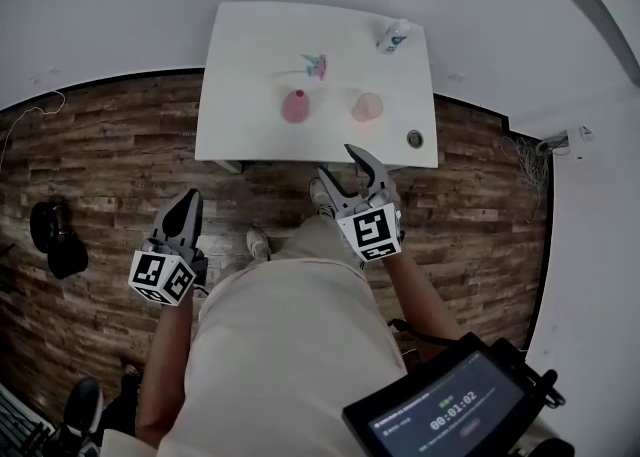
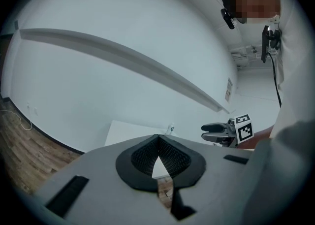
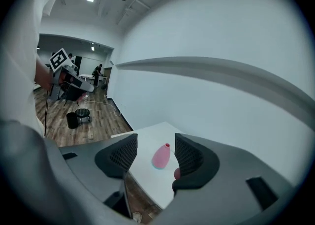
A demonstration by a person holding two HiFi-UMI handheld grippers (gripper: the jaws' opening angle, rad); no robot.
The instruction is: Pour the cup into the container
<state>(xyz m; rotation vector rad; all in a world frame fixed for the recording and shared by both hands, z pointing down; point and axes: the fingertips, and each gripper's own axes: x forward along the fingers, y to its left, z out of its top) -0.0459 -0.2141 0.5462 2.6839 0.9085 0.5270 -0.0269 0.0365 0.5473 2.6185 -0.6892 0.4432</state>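
Head view: white table [image 1: 240,95] ahead. cup [image 1: 367,106], translucent peach, stands upright right of centre, toward the front edge. pink container [image 1: 295,105] sits beside it on the left, not touching. bottle [image 1: 393,37] at the far right corner. Both grippers are short of the table, over the floor. left gripper [image 1: 189,202] has its jaws together, empty. right gripper [image 1: 340,167] has its jaws apart, nothing in them

Left gripper view: left gripper [image 2: 157,139] pads meet at the tips, nothing between; table beyond

Right gripper view: right gripper [image 3: 156,144] jaws stand part-way apart. pink container [image 3: 161,156] shows through the gap but far off on the table, a sliver of the cup [image 3: 176,173] beside the right pad. No contact

Handling, my read: cup looks thin-walled plastic, so light, squashy, likely slick. Take it side-on at mid-wall with a light squeeze, or it will buckle. Container neck is narrow, so tilt slowly. Can't tell what's in the cup
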